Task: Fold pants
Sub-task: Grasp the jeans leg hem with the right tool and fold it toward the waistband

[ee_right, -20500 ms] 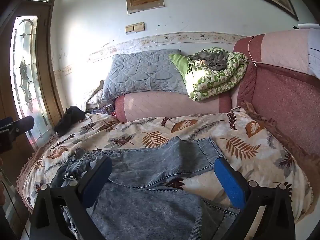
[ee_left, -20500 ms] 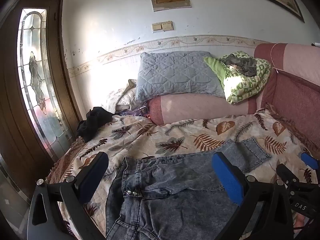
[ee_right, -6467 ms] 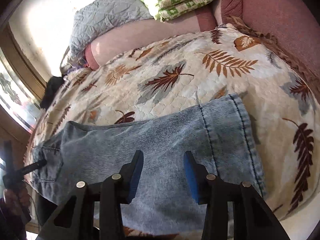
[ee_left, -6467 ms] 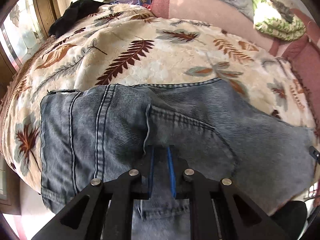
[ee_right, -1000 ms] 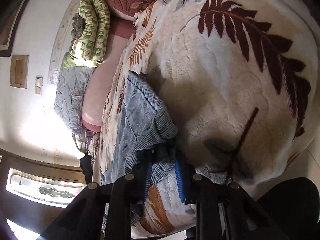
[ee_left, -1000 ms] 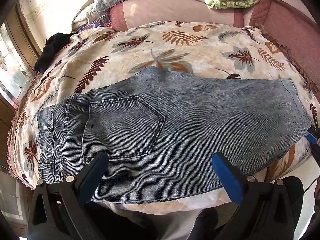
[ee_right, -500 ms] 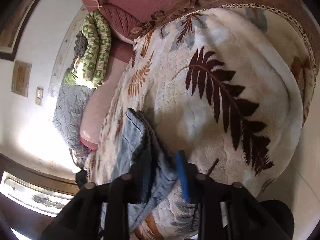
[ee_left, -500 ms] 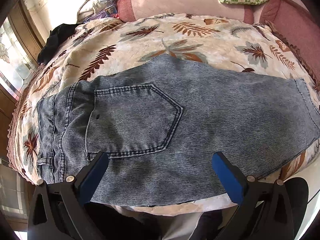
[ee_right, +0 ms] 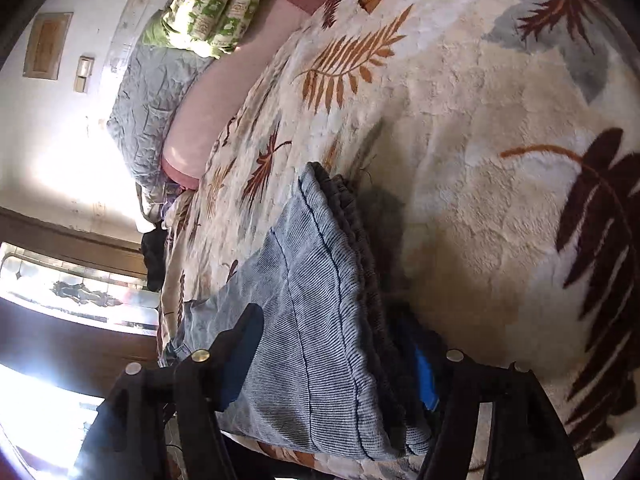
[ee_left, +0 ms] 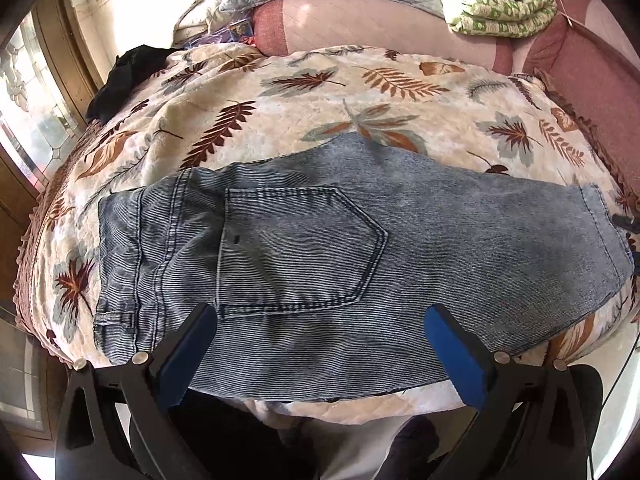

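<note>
Along the bed's (ee_left: pixel 248 128) near edge, jeans (ee_left: pixel 360 264) lie limp, heavyish; both grippers (ee_left: pixel 320 356) (ee_right: pixel 336 364) spread; pinch hem.

A bed covered by a cream fleece blanket with leaf prints (ee_left: pixel 280 120) is carrying faded blue denim pants (ee_left: pixel 420 240), lying flat, and a crumpled black garment (ee_left: pixel 124 76) at its far left corner.

Right gripper at the pants' hem

Right gripper (ee_right: pixel 340 354) jaws, just closing slightly, straddle the denim pants (ee_right: pixel 316 320) cuff; leaf-print blanket (ee_right: pixel 480 160) lies beneath.
</note>
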`<state>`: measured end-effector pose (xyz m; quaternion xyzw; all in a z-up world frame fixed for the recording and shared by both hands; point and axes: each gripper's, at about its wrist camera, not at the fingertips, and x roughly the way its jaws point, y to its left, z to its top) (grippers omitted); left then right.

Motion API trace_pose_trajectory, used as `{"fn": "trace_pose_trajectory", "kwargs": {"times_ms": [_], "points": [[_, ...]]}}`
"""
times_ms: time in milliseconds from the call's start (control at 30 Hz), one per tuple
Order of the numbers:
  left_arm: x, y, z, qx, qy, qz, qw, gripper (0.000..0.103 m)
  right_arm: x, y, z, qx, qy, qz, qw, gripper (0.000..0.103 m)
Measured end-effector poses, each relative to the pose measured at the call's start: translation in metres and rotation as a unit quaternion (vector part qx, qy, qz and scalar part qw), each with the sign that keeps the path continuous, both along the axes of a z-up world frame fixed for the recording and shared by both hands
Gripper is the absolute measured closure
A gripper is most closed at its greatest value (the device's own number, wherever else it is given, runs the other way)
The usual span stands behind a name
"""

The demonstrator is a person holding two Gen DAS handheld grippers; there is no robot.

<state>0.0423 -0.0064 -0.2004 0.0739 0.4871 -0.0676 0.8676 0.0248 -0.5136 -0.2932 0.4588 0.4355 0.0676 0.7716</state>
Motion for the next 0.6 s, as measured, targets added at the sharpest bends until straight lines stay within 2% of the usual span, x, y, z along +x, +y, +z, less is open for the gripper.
{"fn": "trace_pose_trajectory", "kwargs": {"times_ms": [33,67,133,200,367,500,600], "points": [[0.001,0.002,0.001,-0.003,0.000,0.002,1.0000,0.000,0.004,0.003,-0.001,0.007,0.000,0.012,1.000,0.065],[0.001,0.004,0.001,-0.007,0.001,0.005,1.0000,0.000,0.007,0.011,-0.004,0.009,0.006,0.031,0.999,0.083],[0.002,0.006,0.001,-0.010,0.004,0.006,0.9999,0.000,0.011,0.034,-0.005,-0.024,0.023,0.054,0.998,0.084],[0.003,0.010,0.000,-0.011,0.007,0.009,0.9999,0.000,0.007,0.047,0.008,-0.057,0.011,0.048,0.997,0.085],[0.006,0.025,0.001,-0.030,0.009,0.021,0.9993,0.000,0.000,0.064,0.060,-0.074,-0.045,0.016,0.996,0.086],[0.009,0.041,0.005,-0.054,0.007,0.037,0.9978,0.000,0.005,0.104,0.102,-0.092,-0.071,0.047,0.992,0.086],[0.009,0.051,0.008,-0.064,0.002,0.047,0.9968,0.000,0.015,0.144,0.114,-0.093,-0.076,0.078,0.990,0.086]]}}
